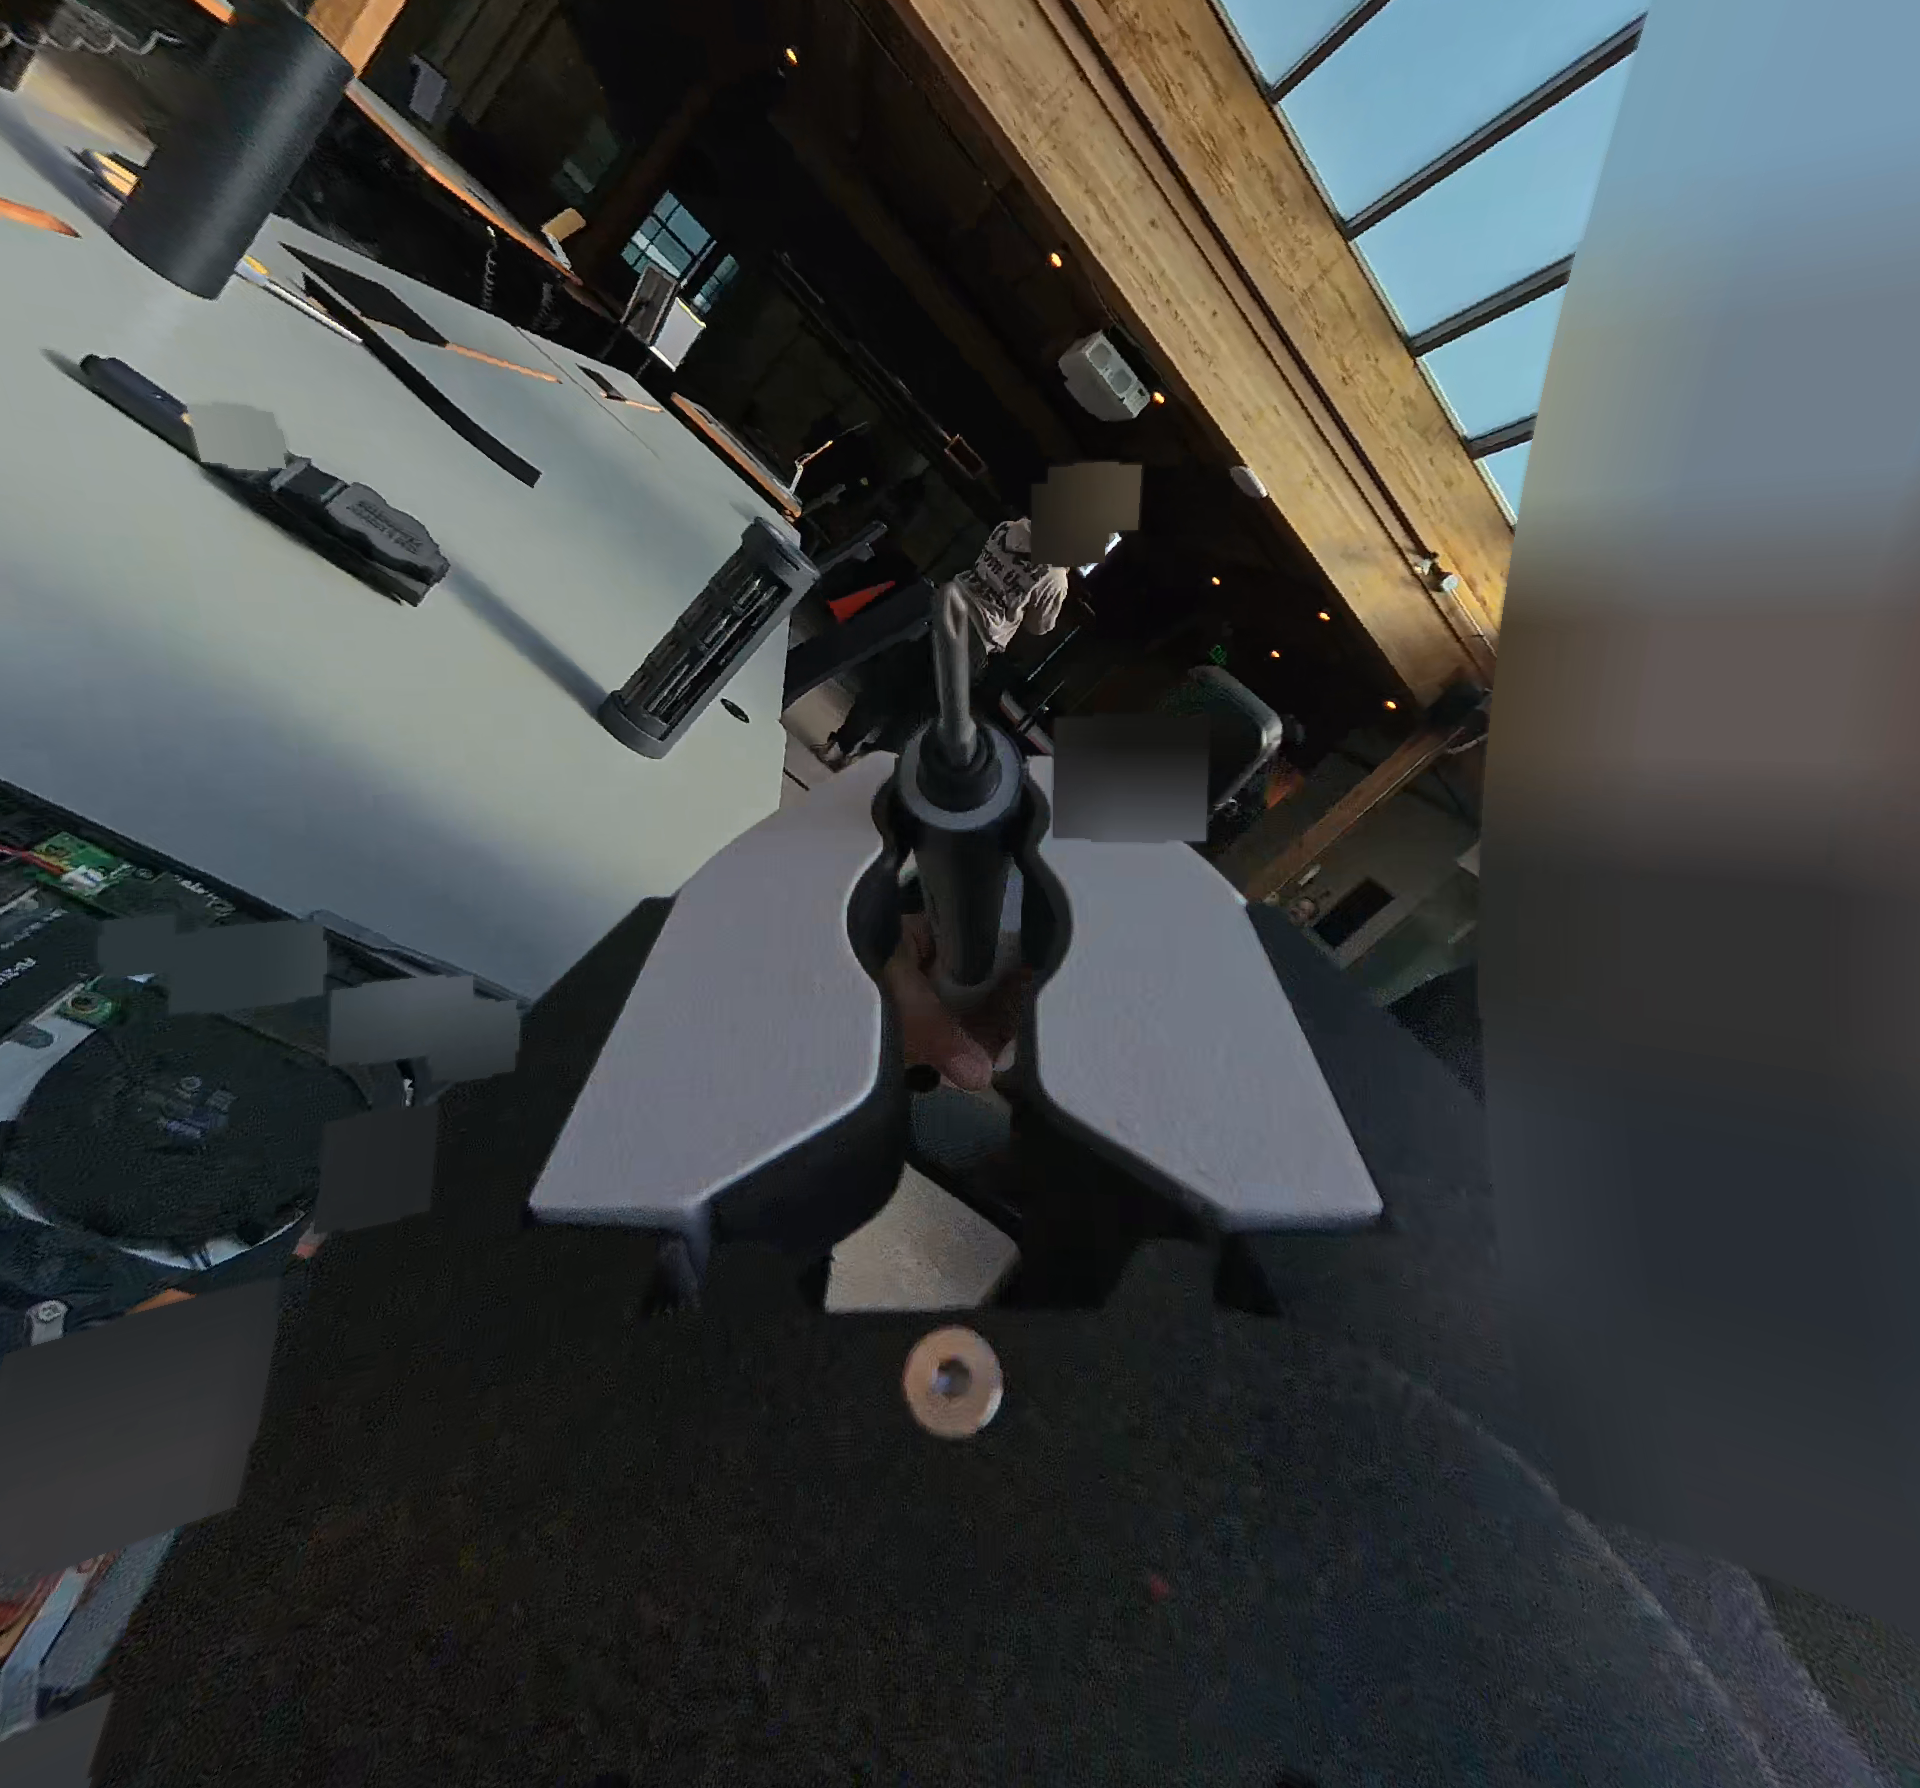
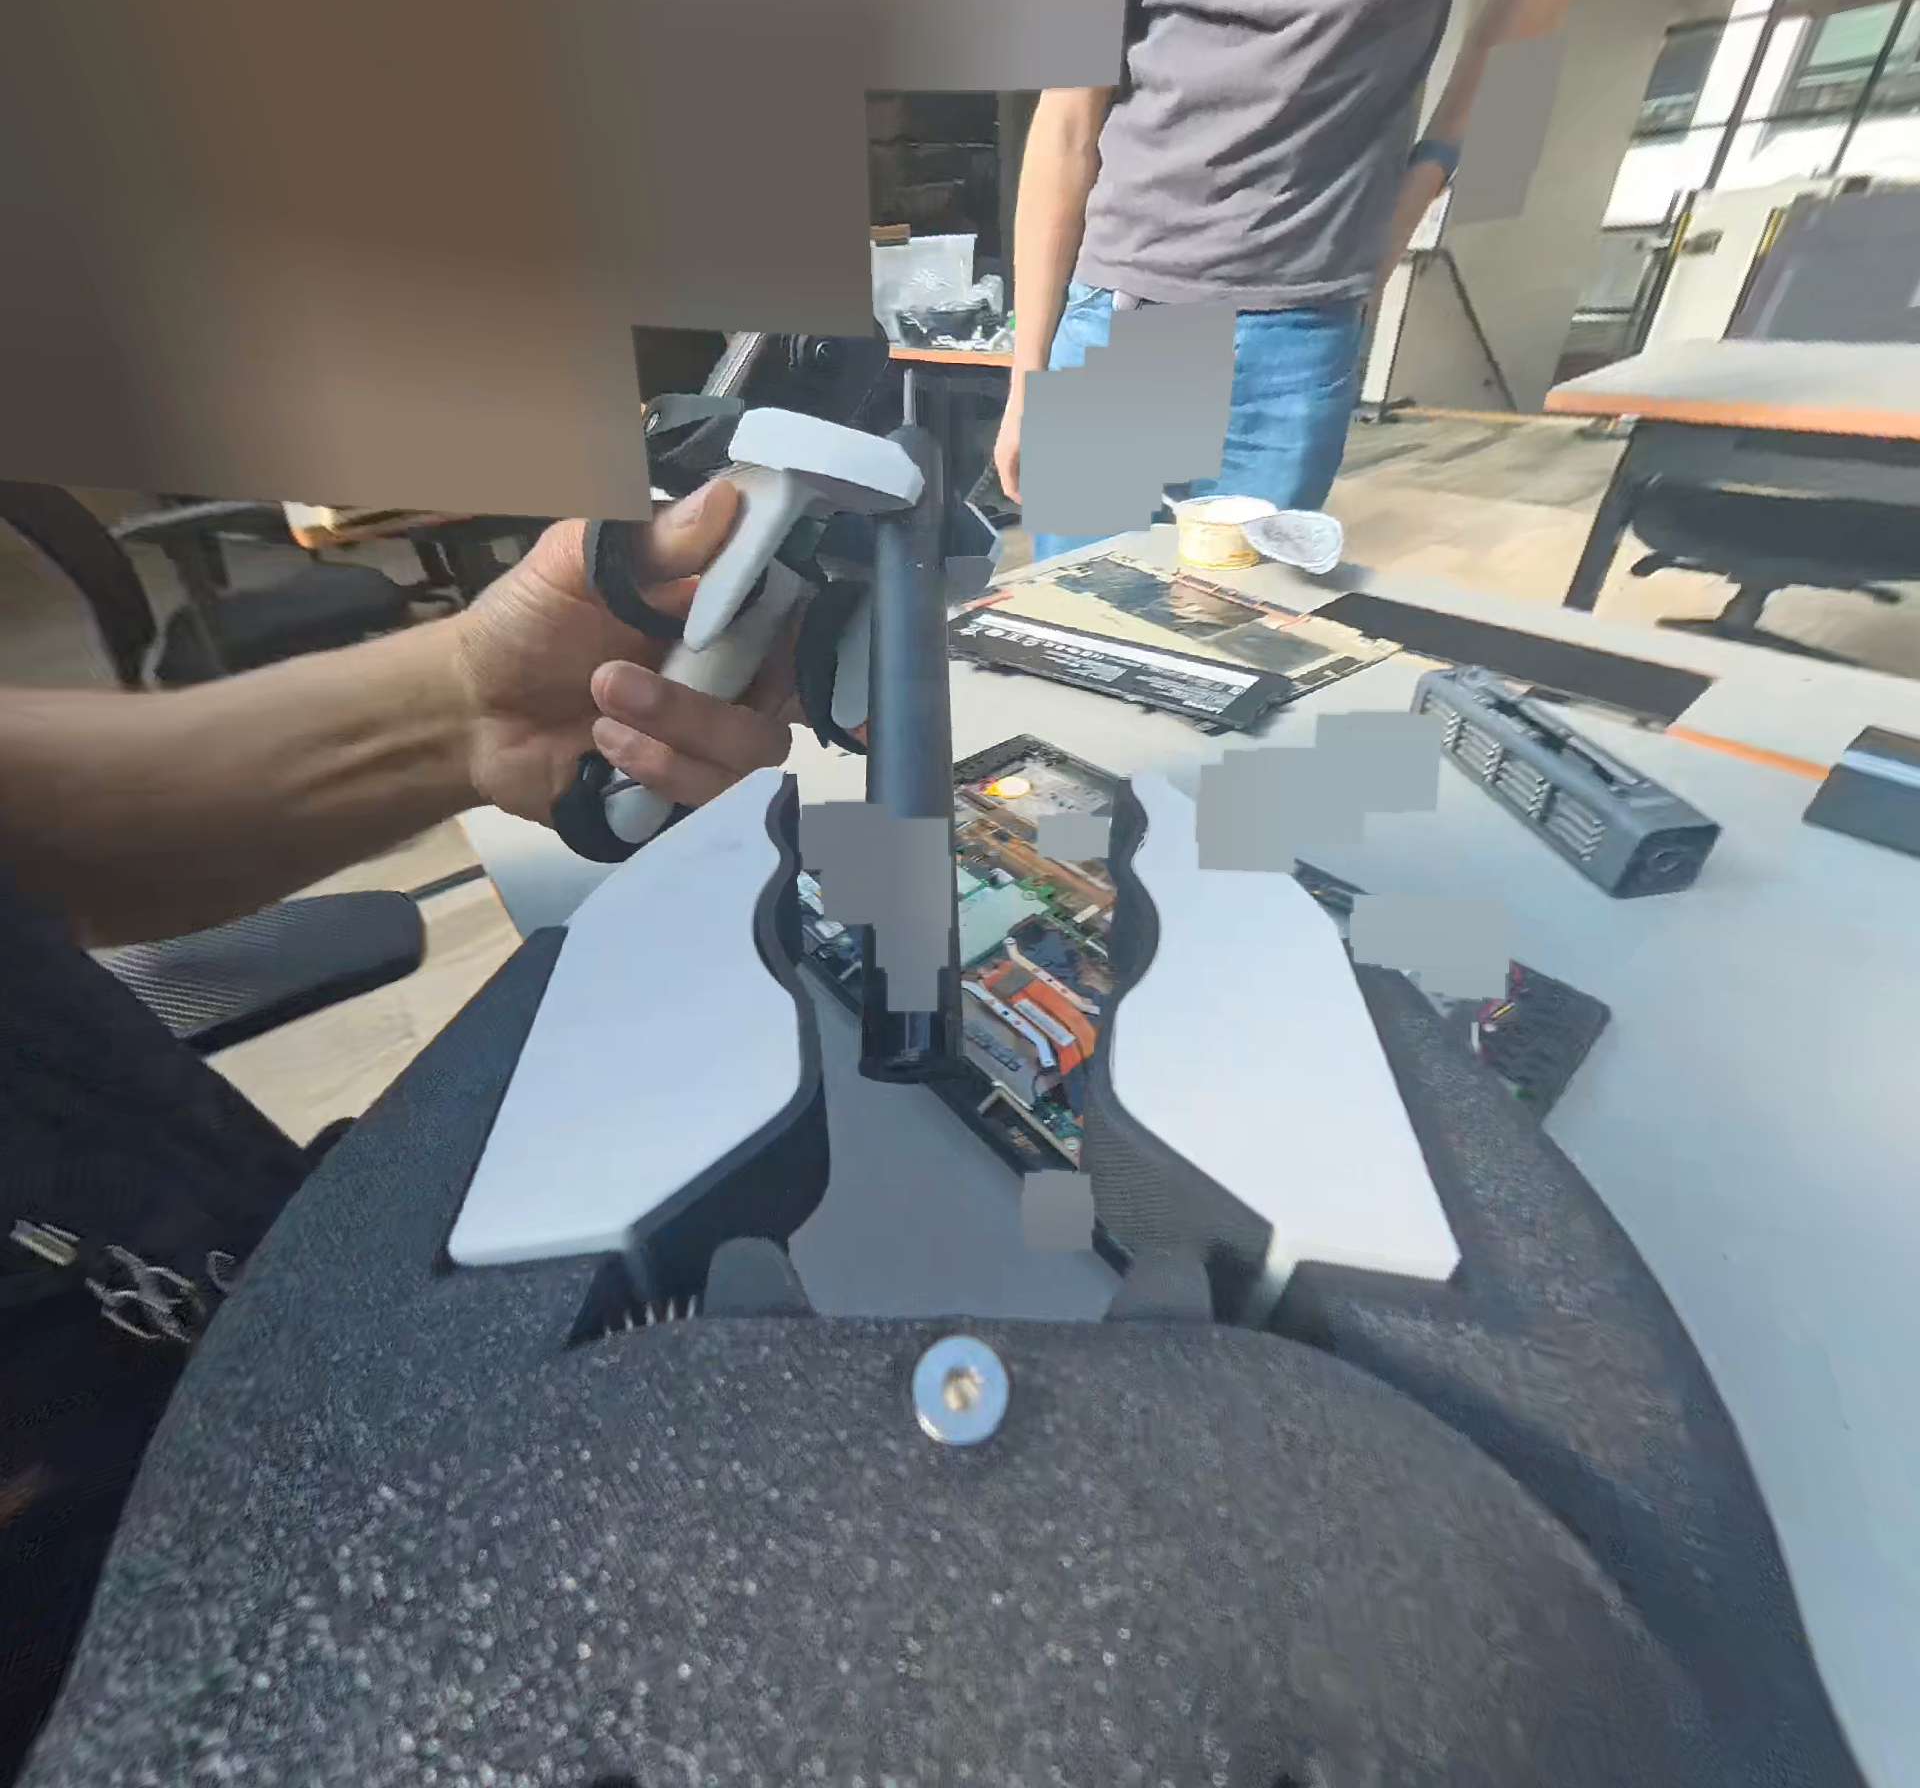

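My left gripper (image 1: 961, 834) is shut on a black screwdriver (image 1: 961, 897) by its handle, with the metal bit pointing away from the camera. In the right wrist view a hand holds that left gripper (image 2: 831, 533) up, with the screwdriver (image 2: 909, 699) nearly upright and its butt end low. My right gripper (image 2: 956, 907) is open and empty. The screwdriver's lower end sits in the gap between my right fingers without touching either. Below lies an opened laptop with its circuit board (image 2: 1039, 959) exposed, also in the left wrist view (image 1: 104, 907).
On the grey table (image 1: 364, 751) lie a black slotted bit holder (image 2: 1558, 793) (image 1: 707, 637), a flat battery pack (image 2: 1143, 637), a small round tub (image 2: 1226, 533), a black block (image 1: 353, 523) and a black cylinder (image 1: 229, 138). A person (image 2: 1247, 128) stands behind the table. About 7 cm separates my left fingertips from my right.
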A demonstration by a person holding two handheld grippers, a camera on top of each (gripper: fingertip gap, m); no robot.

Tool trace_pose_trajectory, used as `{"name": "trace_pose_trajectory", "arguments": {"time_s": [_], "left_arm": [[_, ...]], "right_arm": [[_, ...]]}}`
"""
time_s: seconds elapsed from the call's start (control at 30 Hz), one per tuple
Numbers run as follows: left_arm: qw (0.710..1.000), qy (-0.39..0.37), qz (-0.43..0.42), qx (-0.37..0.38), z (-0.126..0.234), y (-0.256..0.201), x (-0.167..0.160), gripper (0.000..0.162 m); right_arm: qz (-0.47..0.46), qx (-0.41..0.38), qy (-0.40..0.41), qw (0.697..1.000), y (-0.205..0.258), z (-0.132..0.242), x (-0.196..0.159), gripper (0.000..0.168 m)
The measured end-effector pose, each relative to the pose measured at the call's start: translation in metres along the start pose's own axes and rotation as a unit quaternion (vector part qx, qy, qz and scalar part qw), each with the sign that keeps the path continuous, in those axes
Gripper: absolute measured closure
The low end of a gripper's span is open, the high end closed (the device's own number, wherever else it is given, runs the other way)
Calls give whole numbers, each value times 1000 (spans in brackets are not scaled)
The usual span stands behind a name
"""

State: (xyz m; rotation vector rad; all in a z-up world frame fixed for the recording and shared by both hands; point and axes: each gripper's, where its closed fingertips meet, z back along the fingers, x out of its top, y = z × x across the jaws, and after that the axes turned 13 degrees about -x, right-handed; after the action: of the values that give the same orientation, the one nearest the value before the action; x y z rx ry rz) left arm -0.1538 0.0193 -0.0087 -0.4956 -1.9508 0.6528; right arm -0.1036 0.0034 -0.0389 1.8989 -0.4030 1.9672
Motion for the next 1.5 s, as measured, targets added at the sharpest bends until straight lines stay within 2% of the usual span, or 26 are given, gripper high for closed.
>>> {"name": "trace_pose_trajectory", "arguments": {"time_s": [0.07,0.13,0.23,0.27,0.33,0.4,0.53,0.63,0.67,0.73,0.8,0.87,0.9,1.03,1.07,1.13,1.17,1.23,1.3,1.37,1.4,1.47,1.5], "left_arm": [[999,13,-34,1,1,-2,-3,144],[997,20,-74,-13,0,-9,-4,144],[988,43,-142,-27,-3,-20,-10,144],[986,51,-159,-24,-4,-22,-12,144],[979,61,-192,-29,-7,-27,-15,144],[975,62,-213,-30,-6,-30,-15,144],[980,49,-193,-19,-1,-26,-16,141],[990,21,-141,10,6,-19,-10,98],[993,16,-115,26,7,-15,-9,85],[998,-9,-55,38,9,-12,-5,73],[998,-39,6,58,11,-5,-1,75],[995,-57,48,73,13,1,1,96],[992,-58,60,91,14,6,0,100],[989,-50,85,108,10,12,-7,110],[989,-52,94,102,9,10,-8,117],[987,-55,102,110,9,11,-9,140],[987,-60,101,112,9,12,-8,143],[988,-57,94,110,10,13,-8,144],[989,-57,84,108,12,14,-8,144],[990,-63,74,98,11,12,-6,144],[991,-65,67,91,11,10,-4,144],[994,-75,34,72,11,4,2,144],[995,-77,9,66,12,1,4,145]], "right_arm": [[-98,54,29,993,4,-3,-1,104],[-193,108,51,974,11,-5,0,104],[-271,171,89,943,25,-10,-5,105],[-281,178,102,937,29,-12,-10,112],[-283,194,102,934,34,-14,-12,141],[-266,206,90,937,38,-12,-9,147],[-140,155,56,976,31,-9,-4,151],[34,76,19,996,14,-8,-4,150],[101,41,4,994,8,-7,-4,151],[228,-25,-8,973,-4,-8,-6,151],[339,-73,-30,937,-8,-8,-5,150],[429,-101,-48,896,-6,-8,-5,150],[464,-119,-64,876,-4,-8,-3,150],[570,-176,-101,796,1,-8,2,150],[593,-183,-102,778,1,-10,0,150],[621,-199,-102,752,1,-12,-3,151],[627,-200,-104,746,2,-12,-4,151],[627,-206,-97,745,1,-13,-5,151],[605,-206,-84,764,-3,-16,-7,150],[546,-193,-73,812,-4,-17,-7,145],[498,-179,-69,846,-3,-17,-6,139],[354,-129,-50,925,0,-17,-3,120],[277,-106,-33,954,-1,-18,-2,113]]}}
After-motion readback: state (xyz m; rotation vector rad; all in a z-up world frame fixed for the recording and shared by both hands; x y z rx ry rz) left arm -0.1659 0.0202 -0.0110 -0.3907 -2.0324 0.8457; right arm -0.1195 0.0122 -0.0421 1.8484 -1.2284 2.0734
